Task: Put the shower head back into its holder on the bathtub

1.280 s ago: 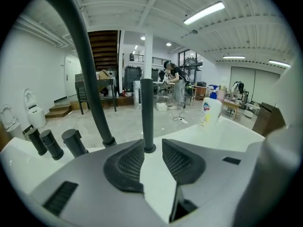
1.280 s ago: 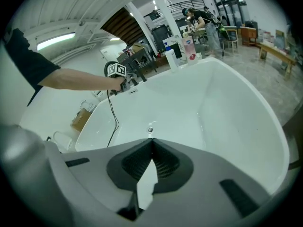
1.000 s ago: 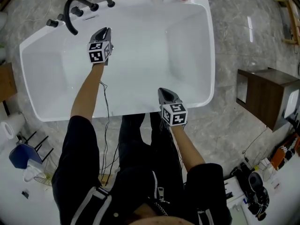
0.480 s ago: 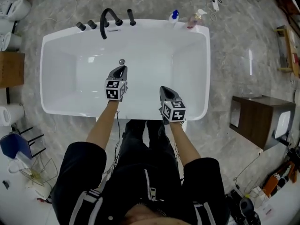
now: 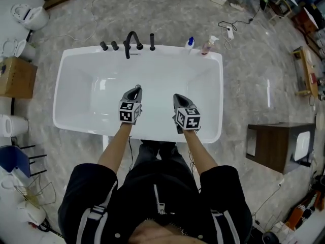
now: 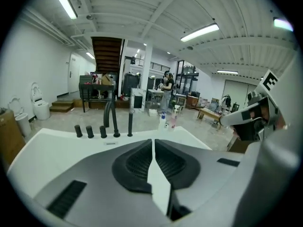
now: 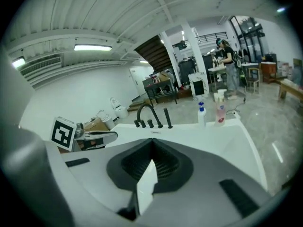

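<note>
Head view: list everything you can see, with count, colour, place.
bathtub: 1, white, centre
spout: 1, black, far rim
knobs: 3, black, far rim left of spout
shower head: 1, black, upright on far rim right of spout
bottles: 2, blue-capped white and pink, far right corner of rim
cabinet: 1, dark brown, floor right of tub
cardboard box: 1, brown, floor left of tub
toilet: 1, white, top left
left gripper: 1, grey, shut, empty, over tub
right gripper: 1, grey, shut, empty, over tub

Brown cabinet (image 5: 277, 147) on marble floor (image 5: 244, 60). Up-left of cabinet: blue-capped bottle (image 5: 189, 43) and pink bottle (image 5: 207, 46), side by side. Far left of cabinet: cardboard box (image 5: 18, 78). White toilet (image 5: 31, 15) farther up-left.
</note>
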